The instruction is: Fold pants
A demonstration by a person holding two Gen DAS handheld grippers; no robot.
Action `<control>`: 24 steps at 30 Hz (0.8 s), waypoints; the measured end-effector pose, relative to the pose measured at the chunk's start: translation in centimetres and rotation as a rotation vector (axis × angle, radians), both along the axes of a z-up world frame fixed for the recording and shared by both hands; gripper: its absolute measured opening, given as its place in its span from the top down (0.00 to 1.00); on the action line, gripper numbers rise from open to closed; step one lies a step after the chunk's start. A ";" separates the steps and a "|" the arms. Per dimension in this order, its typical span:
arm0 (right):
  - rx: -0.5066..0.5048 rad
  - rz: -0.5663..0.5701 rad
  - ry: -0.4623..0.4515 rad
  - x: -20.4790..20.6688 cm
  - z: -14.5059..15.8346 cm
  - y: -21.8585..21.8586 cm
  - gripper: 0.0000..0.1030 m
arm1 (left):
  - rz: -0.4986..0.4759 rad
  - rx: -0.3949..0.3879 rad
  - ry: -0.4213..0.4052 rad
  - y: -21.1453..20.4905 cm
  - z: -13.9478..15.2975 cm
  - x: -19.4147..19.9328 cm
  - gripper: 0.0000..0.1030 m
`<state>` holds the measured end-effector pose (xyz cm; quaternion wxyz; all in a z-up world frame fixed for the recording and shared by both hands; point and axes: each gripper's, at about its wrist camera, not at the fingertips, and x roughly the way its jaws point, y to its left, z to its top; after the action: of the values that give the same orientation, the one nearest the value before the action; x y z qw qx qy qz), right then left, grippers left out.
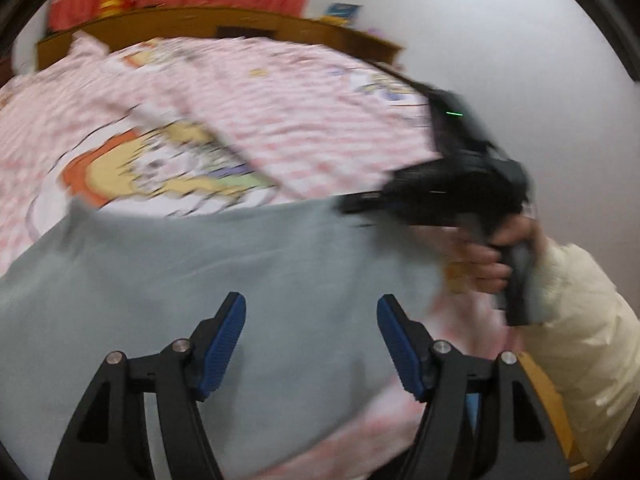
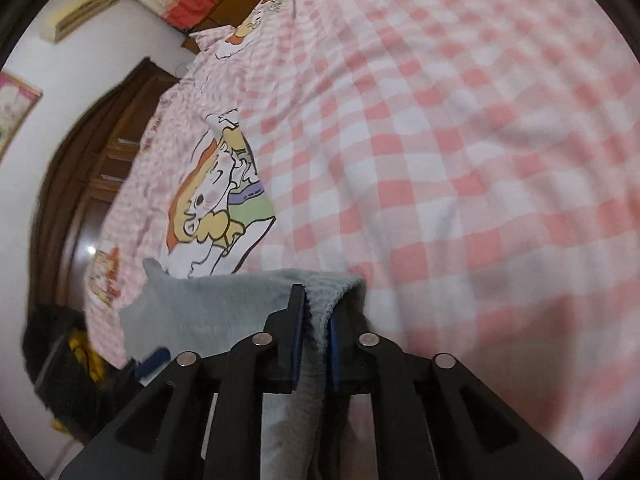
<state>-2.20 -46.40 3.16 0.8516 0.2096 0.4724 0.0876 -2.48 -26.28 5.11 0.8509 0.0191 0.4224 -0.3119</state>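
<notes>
The light grey pants (image 1: 208,272) lie spread on a pink checked bed cover (image 1: 280,120). In the left wrist view my left gripper (image 1: 311,304) hangs just above the grey cloth, open, with nothing pinched between its blue pads (image 1: 228,336). Off to the right a hand holds the other black gripper (image 1: 352,204) at the pants' far edge. In the right wrist view my right gripper (image 2: 316,312) is shut on a fold of the pants (image 2: 208,312), and the fleecy cloth bunches up between the two fingers.
A wooden headboard (image 1: 224,24) with red cloth above it stands at the far end of the bed. A cream padded sleeve (image 1: 580,320) fills the right side. A dark wooden door (image 2: 92,168) and a white wall lie left of the bed.
</notes>
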 end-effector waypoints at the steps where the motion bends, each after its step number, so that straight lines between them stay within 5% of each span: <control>1: -0.053 0.005 -0.020 -0.7 1.0 0.5 0.84 | 0.029 0.018 0.001 0.7 -0.5 0.3 0.30; 8: -0.163 0.021 -0.127 -5.1 4.5 3.7 0.81 | 0.136 0.111 -0.009 4.4 -2.5 1.7 0.30; 13: -0.272 0.110 -0.104 -7.4 1.7 7.7 0.81 | 0.164 0.134 -0.015 5.2 -2.8 1.7 0.30; 16: -0.401 0.065 -0.035 -7.7 -1.3 8.1 0.84 | 0.169 0.161 -0.024 5.1 -2.8 1.2 0.30; 18: -0.415 0.049 -0.046 -8.0 -2.4 7.7 0.92 | 0.170 0.174 -0.029 5.2 -2.7 0.8 0.30; 24: -0.429 -0.018 -0.070 -8.8 -2.4 8.0 0.92 | 0.202 0.155 0.007 7.6 -2.9 0.4 0.30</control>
<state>-10.96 -38.37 0.77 0.8933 0.0246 0.4485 -0.0153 -2.12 -18.63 2.25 0.8723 0.0414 0.4481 -0.1912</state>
